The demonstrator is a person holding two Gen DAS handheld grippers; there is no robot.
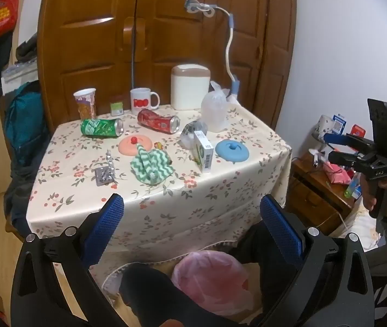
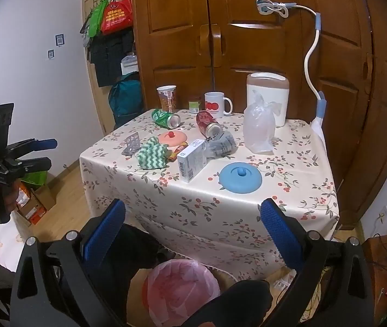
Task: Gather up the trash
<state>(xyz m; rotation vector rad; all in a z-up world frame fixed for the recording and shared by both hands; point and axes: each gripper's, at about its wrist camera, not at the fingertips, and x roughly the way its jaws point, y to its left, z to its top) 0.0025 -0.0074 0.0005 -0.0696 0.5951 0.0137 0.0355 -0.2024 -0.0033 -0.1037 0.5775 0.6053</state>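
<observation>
Left gripper (image 1: 192,229): jaws wide apart, holding nothing, near edge of tabletop (image 1: 166,199)
Right gripper (image 2: 193,231): jaws spread, nothing between them
Green can (image 1: 101,128): lying on its side, far left, lettering unreadable
Red can (image 1: 158,121): dented, on its side beside green can, print too blurred
White mug (image 1: 141,101): red "100", far side
White box (image 1: 203,151): upright, barcode facing near, middle right
Pink-lined bin (image 1: 209,283): on floor below near edge, partly cut off by gripper
Blister pack (image 1: 106,175): near left, text illegible
</observation>
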